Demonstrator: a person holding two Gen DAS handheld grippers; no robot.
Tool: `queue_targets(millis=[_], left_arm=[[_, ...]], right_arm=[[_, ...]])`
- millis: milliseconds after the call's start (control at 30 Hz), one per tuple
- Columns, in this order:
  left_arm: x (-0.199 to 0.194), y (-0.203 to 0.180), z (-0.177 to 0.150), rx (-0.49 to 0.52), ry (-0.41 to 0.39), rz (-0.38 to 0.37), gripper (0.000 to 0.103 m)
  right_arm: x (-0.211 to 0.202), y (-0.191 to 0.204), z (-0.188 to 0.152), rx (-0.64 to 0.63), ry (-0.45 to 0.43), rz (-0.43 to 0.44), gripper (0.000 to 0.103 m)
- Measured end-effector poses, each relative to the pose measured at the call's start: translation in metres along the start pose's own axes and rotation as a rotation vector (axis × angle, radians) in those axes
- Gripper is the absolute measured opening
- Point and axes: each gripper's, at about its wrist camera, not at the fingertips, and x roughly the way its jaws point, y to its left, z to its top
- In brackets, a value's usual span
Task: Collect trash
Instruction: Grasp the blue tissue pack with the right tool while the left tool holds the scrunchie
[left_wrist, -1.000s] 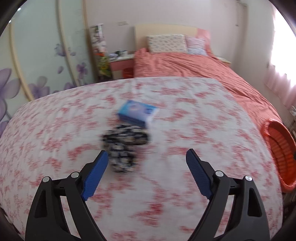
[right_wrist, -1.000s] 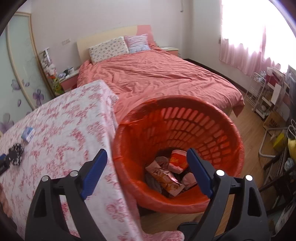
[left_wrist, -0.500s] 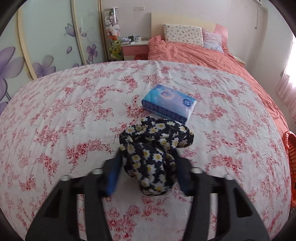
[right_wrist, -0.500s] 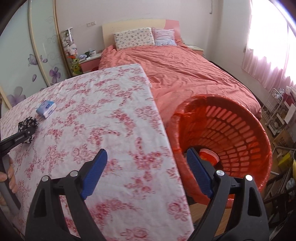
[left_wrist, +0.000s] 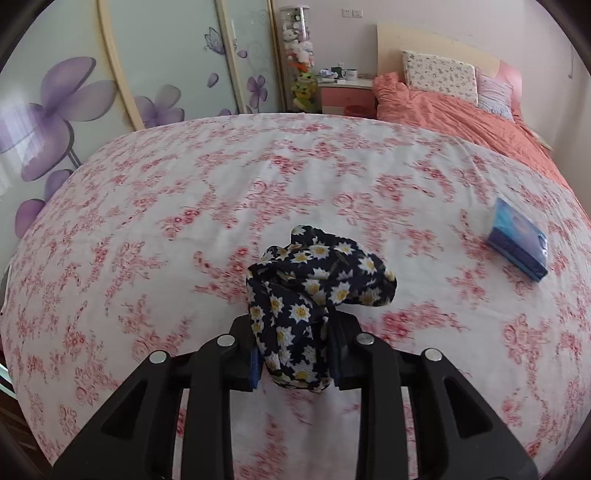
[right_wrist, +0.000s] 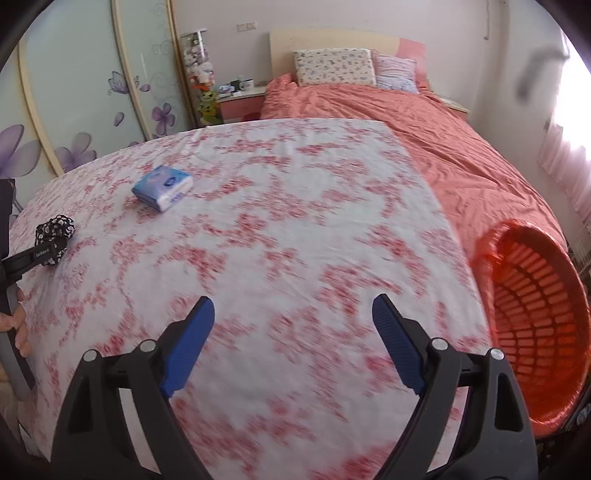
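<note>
A crumpled black cloth with white daisies sits between the blue pads of my left gripper, which is shut on it just above the floral tablecloth. The right wrist view shows the same cloth at the far left, in the left gripper. A blue tissue pack lies on the table to the right, also in the right wrist view. My right gripper hangs open over the table with nothing between its fingers. The orange trash basket stands off the table's right edge.
A bed with an orange cover lies beyond the table. A pink nightstand and a wardrobe with purple flower doors stand at the back left. A person's hand grips the left tool's handle.
My left gripper closed on the daisy cloth and carried it left, away from the tissue pack. My right gripper swung left from over the basket to over the table, still open.
</note>
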Motion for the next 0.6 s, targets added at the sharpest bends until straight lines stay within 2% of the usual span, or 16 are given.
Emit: queue_targets(millis=[100, 233, 400, 500, 600], left_arm=[[0.001, 0.003, 0.0, -0.004, -0.004, -0.012, 0.034], [0.002, 0.009, -0.001, -0.024, 0.001, -0.038, 0.034], [0.001, 0.008, 0.0, -0.026, 0.003, -0.044, 0.034], [0.001, 0.009, 0.0, -0.031, 0.003, -0.05, 0.034], [0.002, 0.009, 0.0, -0.033, 0.003, -0.052, 0.034]], right_arm=[[0.019, 0.023, 0.016, -0.004, 0.016, 0.057, 0.084], [0.047, 0.054, 0.039, -0.032, 0.021, 0.088, 0.084], [0.083, 0.095, 0.069, -0.117, 0.032, 0.095, 0.084], [0.097, 0.113, 0.086, -0.176, 0.019, 0.065, 0.084], [0.107, 0.122, 0.097, -0.219, 0.018, 0.074, 0.084]])
